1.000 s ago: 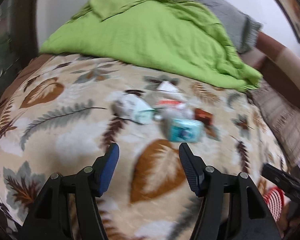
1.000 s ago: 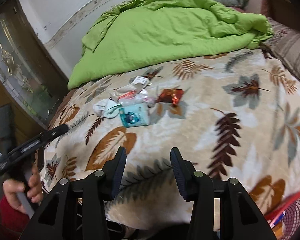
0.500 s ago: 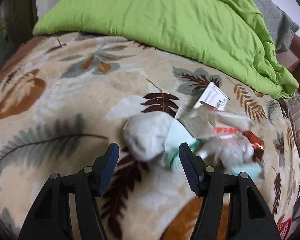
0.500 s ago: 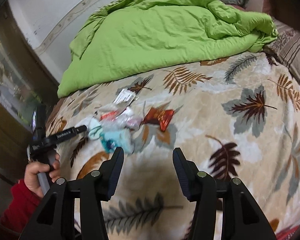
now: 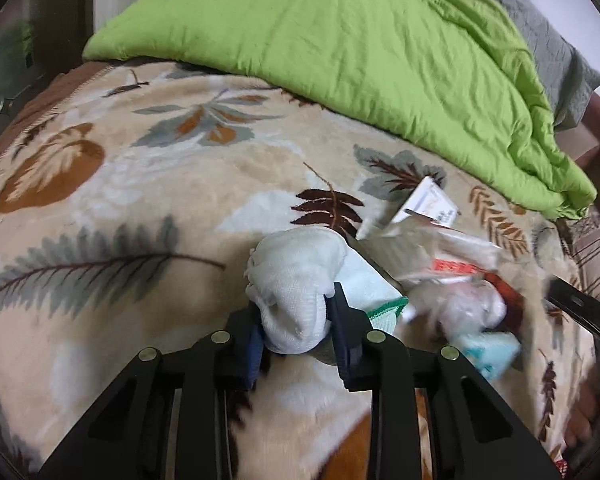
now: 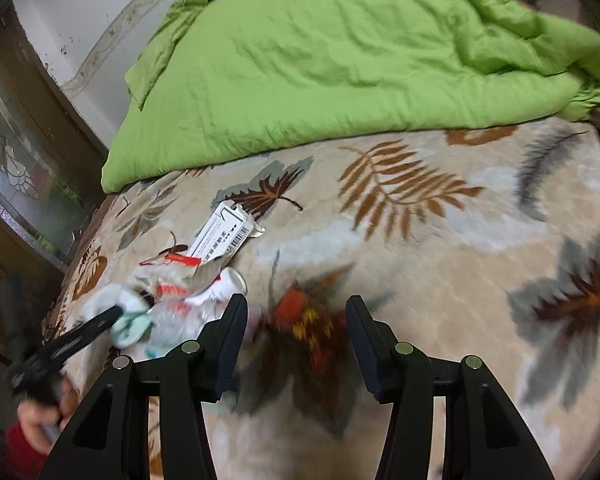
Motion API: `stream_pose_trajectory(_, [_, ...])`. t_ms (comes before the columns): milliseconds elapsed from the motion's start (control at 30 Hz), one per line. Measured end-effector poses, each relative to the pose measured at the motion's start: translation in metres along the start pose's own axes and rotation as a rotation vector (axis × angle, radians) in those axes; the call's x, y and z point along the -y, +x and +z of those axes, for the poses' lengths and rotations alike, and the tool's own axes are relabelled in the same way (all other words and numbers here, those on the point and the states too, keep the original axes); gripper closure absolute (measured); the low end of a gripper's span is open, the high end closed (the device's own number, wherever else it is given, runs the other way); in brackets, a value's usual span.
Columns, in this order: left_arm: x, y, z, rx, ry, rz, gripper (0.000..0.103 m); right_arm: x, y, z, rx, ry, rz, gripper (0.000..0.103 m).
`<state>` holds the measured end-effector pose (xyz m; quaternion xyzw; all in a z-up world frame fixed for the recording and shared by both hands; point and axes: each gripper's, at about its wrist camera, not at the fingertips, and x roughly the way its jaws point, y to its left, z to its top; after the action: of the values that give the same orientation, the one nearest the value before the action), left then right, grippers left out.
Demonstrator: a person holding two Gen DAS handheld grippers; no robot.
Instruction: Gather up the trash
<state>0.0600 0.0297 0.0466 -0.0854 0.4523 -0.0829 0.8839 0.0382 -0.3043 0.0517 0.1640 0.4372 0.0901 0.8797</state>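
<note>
left gripper (image 5: 296, 334) jaws, apart before, now closing on white wad (image 5: 296, 280); right gripper (image 6: 296, 344) jaws wide, over red wrapper (image 6: 304, 320).

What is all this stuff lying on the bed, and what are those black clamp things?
Wad: one, white, between the left gripper's closing jaws.
Box: one, white, far end of the pile.
Foil wrapper: one, red, between the right gripper's open jaws.
Teal packet: one, near end of the pile.
Quilt: one, green, behind.
Blanket: one, beige, leaf-patterned, underneath.
Left gripper: black.
Right gripper: black.
Hand: one, red sleeve.
</note>
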Motion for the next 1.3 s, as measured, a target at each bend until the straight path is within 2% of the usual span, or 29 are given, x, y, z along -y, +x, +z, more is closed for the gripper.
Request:
stream_pose_trajectory(167, [0.007,-0.035,-0.026,0.033,0.013,-0.008,0.075,0.010,0.033,0.004,-0.085,0.013,0.041,0.048])
stream_pose_trajectory(333, [0.017,-0.045,-0.043,0.057,0.051,0.003,0.075,0.004,0.033,-0.012,-0.127,-0.018,0.087,0.048])
stream_pose_trajectory(433, [0.023,-0.043,-0.044,0.070,0.076,0.013,0.075,-0.002,0.036,-0.021,-0.135,-0.061,0.038,0.048])
stream_pose_trajectory(533, [0.025,-0.042,-0.046,0.069,0.086,0.010,0.075,0.002,0.044,-0.024,-0.143,-0.036,0.005,0.049])
stream_pose_trajectory(600, [0.027,-0.044,-0.047,0.078,0.104,0.015,0.075,0.004,0.045,-0.026,-0.130,-0.013,-0.001,0.058])
stream_pose_trajectory(667, [0.030,-0.046,-0.048,0.090,0.116,0.016,0.075,0.001,0.042,-0.028,-0.115,-0.010,-0.024,0.062])
stream_pose_trajectory(800, [0.037,-0.055,-0.053,0.120,0.145,0.026,0.075,-0.008,0.020,-0.040,-0.057,0.004,-0.047,0.064])
stream_pose_trajectory(933, [0.044,-0.069,-0.064,0.143,0.177,0.033,0.075,-0.025,-0.021,-0.061,0.011,0.003,-0.069,0.064])
stream_pose_trajectory(1133, [0.055,-0.095,-0.093,0.179,0.225,0.060,0.075,-0.059,-0.076,-0.103,0.087,-0.043,-0.093,0.064])
stream_pose_trajectory(1300, [0.062,-0.109,-0.118,0.197,0.272,0.088,0.075,-0.071,-0.099,-0.127,0.128,-0.049,-0.103,0.064])
